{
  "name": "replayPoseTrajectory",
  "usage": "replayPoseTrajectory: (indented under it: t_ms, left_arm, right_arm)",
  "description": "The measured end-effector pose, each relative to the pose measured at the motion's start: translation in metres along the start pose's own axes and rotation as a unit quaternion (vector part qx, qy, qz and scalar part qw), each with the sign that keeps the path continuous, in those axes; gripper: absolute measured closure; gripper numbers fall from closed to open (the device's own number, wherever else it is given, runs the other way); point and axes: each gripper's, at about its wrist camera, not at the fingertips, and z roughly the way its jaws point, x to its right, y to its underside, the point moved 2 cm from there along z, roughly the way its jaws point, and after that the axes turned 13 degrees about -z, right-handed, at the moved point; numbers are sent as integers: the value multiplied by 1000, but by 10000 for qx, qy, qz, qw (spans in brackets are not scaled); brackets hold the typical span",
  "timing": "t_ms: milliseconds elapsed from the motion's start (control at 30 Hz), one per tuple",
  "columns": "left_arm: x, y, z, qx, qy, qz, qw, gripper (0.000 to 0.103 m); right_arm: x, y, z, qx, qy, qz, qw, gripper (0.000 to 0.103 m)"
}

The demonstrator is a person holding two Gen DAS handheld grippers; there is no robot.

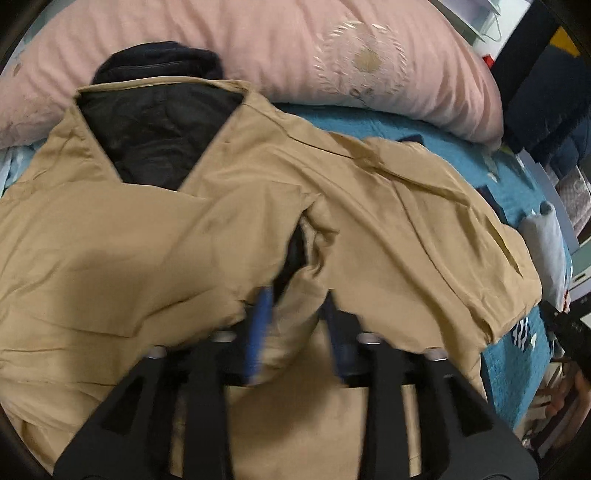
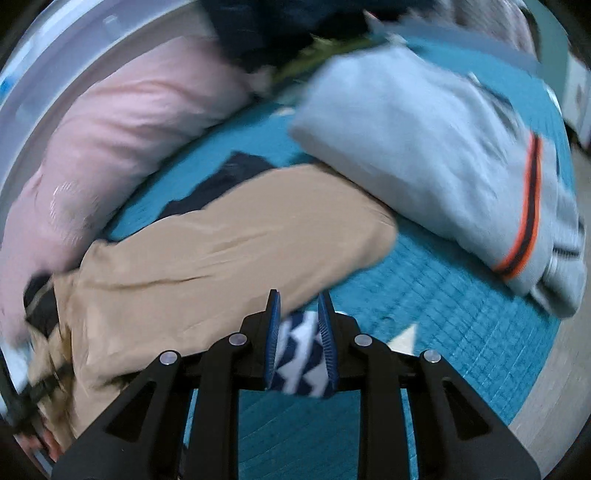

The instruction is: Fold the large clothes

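A tan jacket (image 1: 155, 229) with a black quilted lining (image 1: 155, 136) lies spread on the teal bedspread (image 1: 399, 122). Its right sleeve (image 1: 436, 206) is stretched out to the right. My left gripper (image 1: 295, 295) sits over the armpit fold; tan fabric bulges between its blue pads (image 1: 258, 332), and whether they pinch it I cannot tell. In the right wrist view the sleeve (image 2: 229, 240) lies ahead and to the left. My right gripper (image 2: 298, 299) hovers at the sleeve's near edge, its jaws a little apart with nothing held; a navy-and-white zigzag print of the bedspread (image 2: 301, 354) shows between its pads.
A pink pillow (image 1: 295, 48) lies along the head of the bed, also in the right wrist view (image 2: 122, 122). A folded light-grey garment with an orange stripe (image 2: 443, 147) lies to the right of the sleeve. Dark clothes (image 2: 280, 26) are piled behind it. The bed edge (image 2: 554, 398) runs at right.
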Motion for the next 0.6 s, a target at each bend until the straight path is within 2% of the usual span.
replayPoseTrajectory:
  t_ms: [33,100,167,233,367,433,467,567,600]
  left_arm:
    - [5,-1,0,34,3,30,10000,44]
    - [18,2,-3,133,-33,201,9997,35]
    - [29,6,-4,213,-197,441,9986,35]
    - [39,13,-3,232,-254,647,9973,32]
    - [51,25,-6,307,-171,715,9968,32]
    - [56,27,-1,181,-100,694,9974,29]
    - [55,29,2,149,-136,707,9973,29]
    - [58,33,15,78,-262,795,9965,27]
    - [58,33,17,69,-239,741,9969,27]
  right_arm:
    - [5,0,3,-28,4,126,9999,81]
    - [18,-2,8,-42,-59,421,9991,68]
    - [28,-2,11,-40,-139,728,9972,62]
    - [36,-3,14,10,-214,996,9948,62]
    - [51,-8,23,64,-324,1422,9893,62]
    - [52,-14,27,166,-443,1453,9883,60]
    - [53,-17,28,211,-530,1484,9873,60]
    - [42,-26,24,332,-561,1199,9906,81]
    - [38,-28,21,371,-555,1069,9920,85]
